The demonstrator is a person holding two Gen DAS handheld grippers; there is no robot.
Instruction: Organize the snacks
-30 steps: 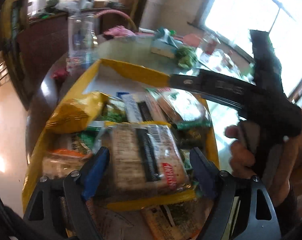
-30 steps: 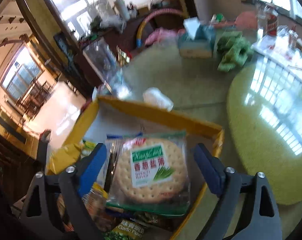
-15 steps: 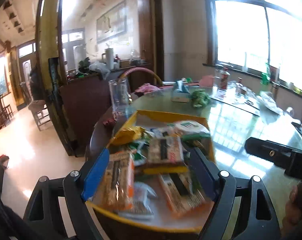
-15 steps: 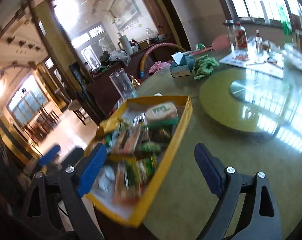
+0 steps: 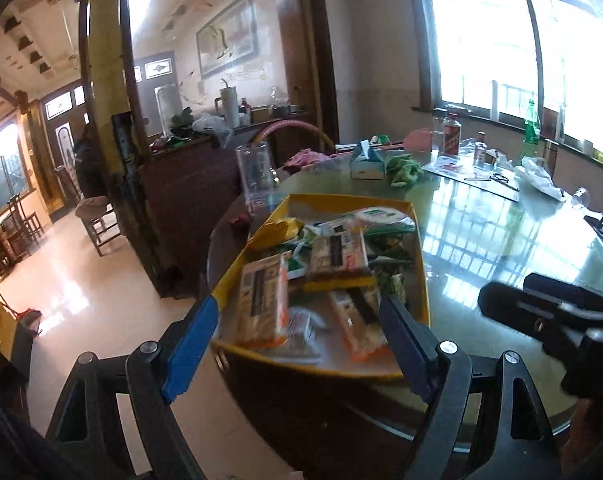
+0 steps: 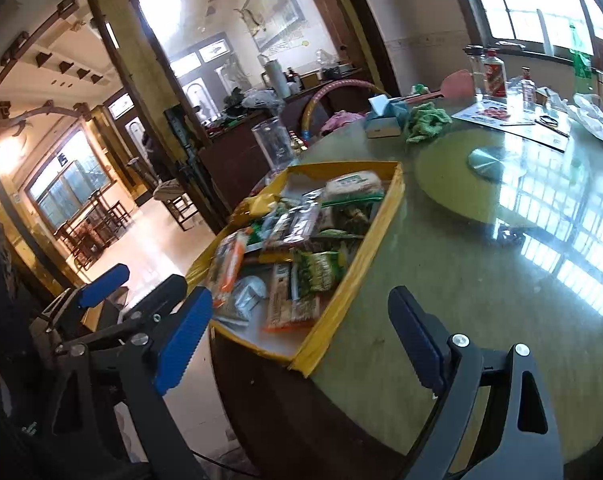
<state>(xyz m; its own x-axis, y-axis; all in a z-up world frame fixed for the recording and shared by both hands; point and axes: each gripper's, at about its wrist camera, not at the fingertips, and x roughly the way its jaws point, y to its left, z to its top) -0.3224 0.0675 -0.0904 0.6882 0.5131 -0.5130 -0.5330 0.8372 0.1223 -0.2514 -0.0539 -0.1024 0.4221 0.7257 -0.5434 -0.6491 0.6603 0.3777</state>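
Note:
A yellow tray (image 5: 343,200) full of packaged snacks sits at the near left edge of the round glass-topped table; it also shows in the right wrist view (image 6: 375,244). Cracker packs (image 5: 263,296) lie in its front part and a round biscuit pack (image 6: 353,184) at its far end. My left gripper (image 5: 301,354) is open and empty, held back in front of the tray. My right gripper (image 6: 301,336) is open and empty, back from the tray's near right corner. The left gripper also shows at the left of the right wrist view (image 6: 137,296).
A glass lazy Susan (image 6: 481,184) lies on the table right of the tray. A clear jug (image 6: 273,146), tissue box (image 6: 383,120), green cloth (image 6: 427,120), bottles (image 6: 493,74) and papers stand farther back. The table edge drops to the floor (image 5: 89,296) at left.
Both grippers have pulled up and back from just above the snacks, so the whole tray and table now show. The packs between the jaws earlier lie in the tray.

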